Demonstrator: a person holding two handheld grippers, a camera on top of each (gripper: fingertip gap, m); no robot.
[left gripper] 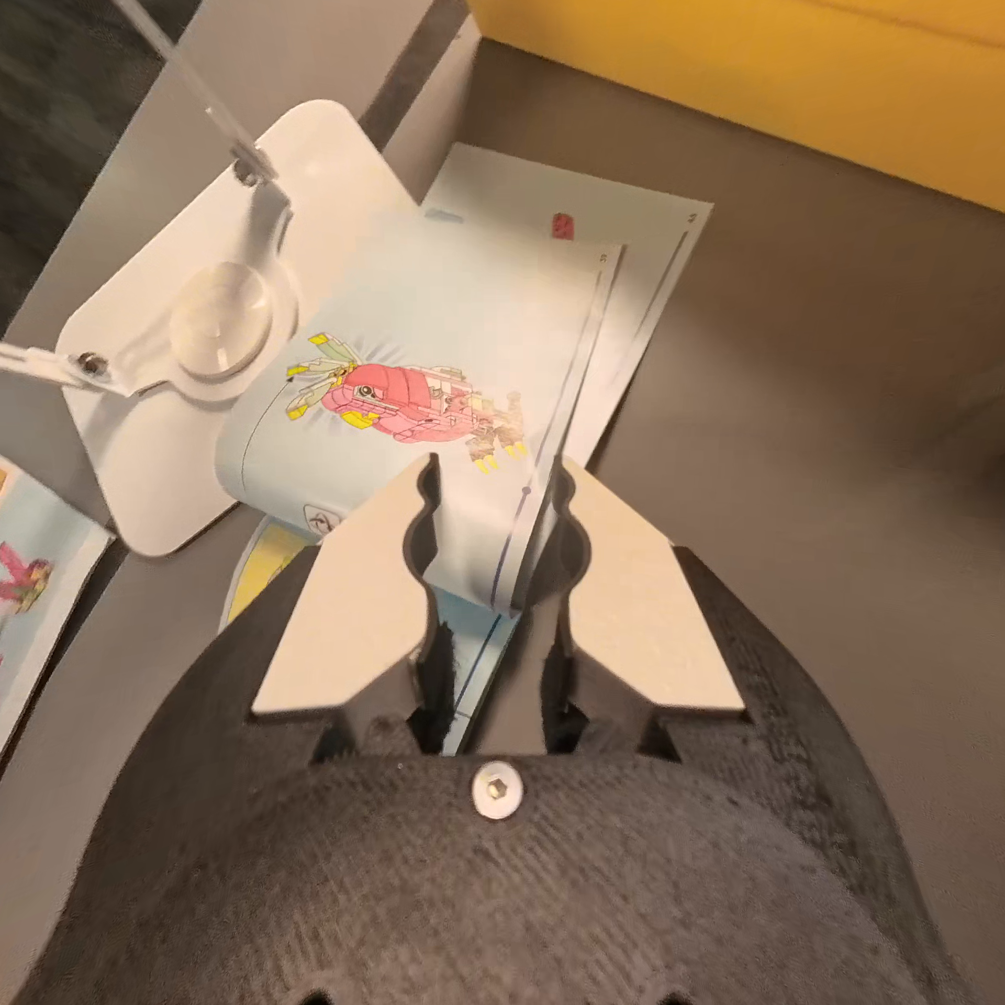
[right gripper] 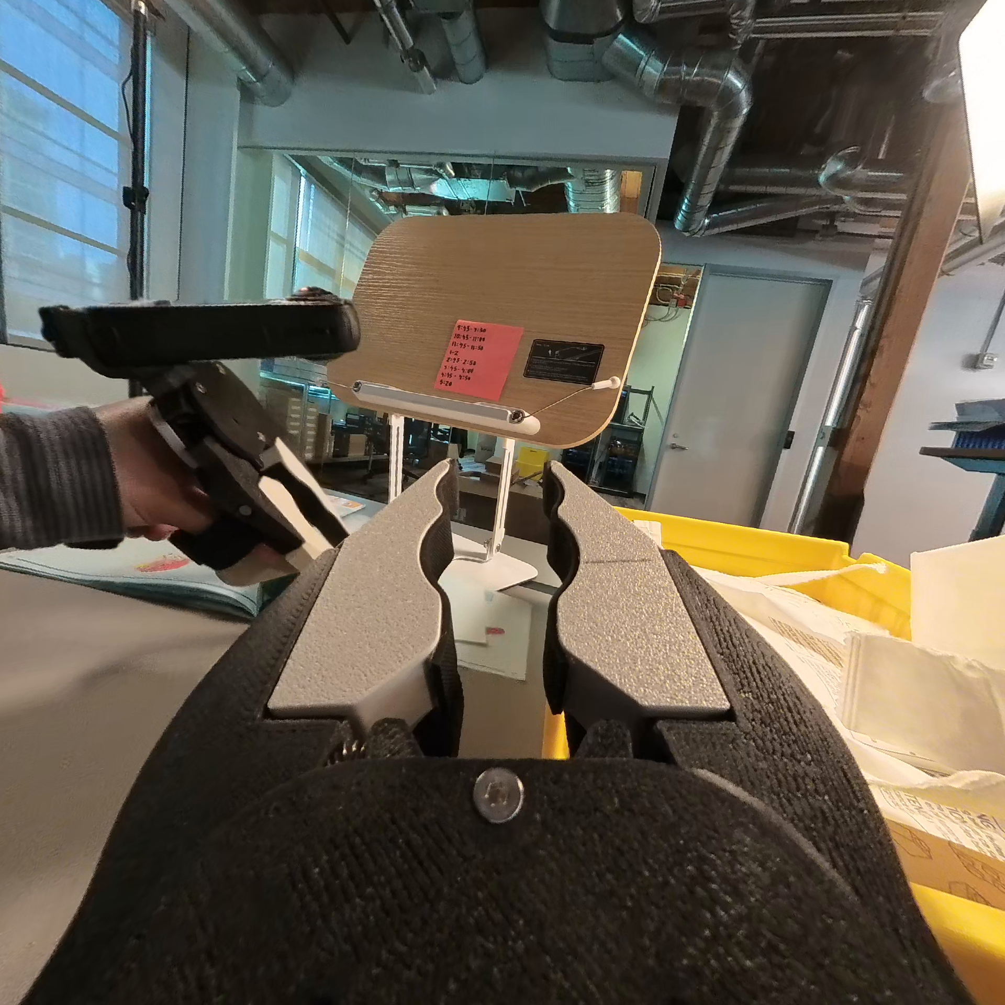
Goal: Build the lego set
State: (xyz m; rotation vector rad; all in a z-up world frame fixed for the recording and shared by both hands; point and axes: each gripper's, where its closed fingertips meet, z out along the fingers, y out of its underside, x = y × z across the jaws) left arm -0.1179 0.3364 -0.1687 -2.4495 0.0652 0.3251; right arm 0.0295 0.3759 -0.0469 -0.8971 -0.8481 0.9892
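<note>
Writing: pink note [right gripper: 478, 359] with handwritten lines and a black label [right gripper: 563, 360] sit on the wooden board [right gripper: 489, 283] of the stand; the booklet pages carry small corner numbers, which I leave unread
Left claw: left gripper [left gripper: 497, 462] stands partly open over the booklet [left gripper: 625, 261]; a raised, curled page [left gripper: 435, 337] with a pink brick creature runs up between its fingers, its edge close against the right-hand finger [left gripper: 609, 544]; I see no pinch on it
Right claw: right gripper [right gripper: 499, 465] is partly open with nothing between its fingers, held above the rim of the yellow bin [right gripper: 761, 538] and facing the stand
Left view only: the page drawing, the white stand base [left gripper: 163, 304] just beside the booklet, a second printed sheet [left gripper: 32, 587] at the left edge
Right view only: the board, the papers in the bin, a hand [right gripper: 147, 478] gripping the left gripper, pipes overhead
</note>
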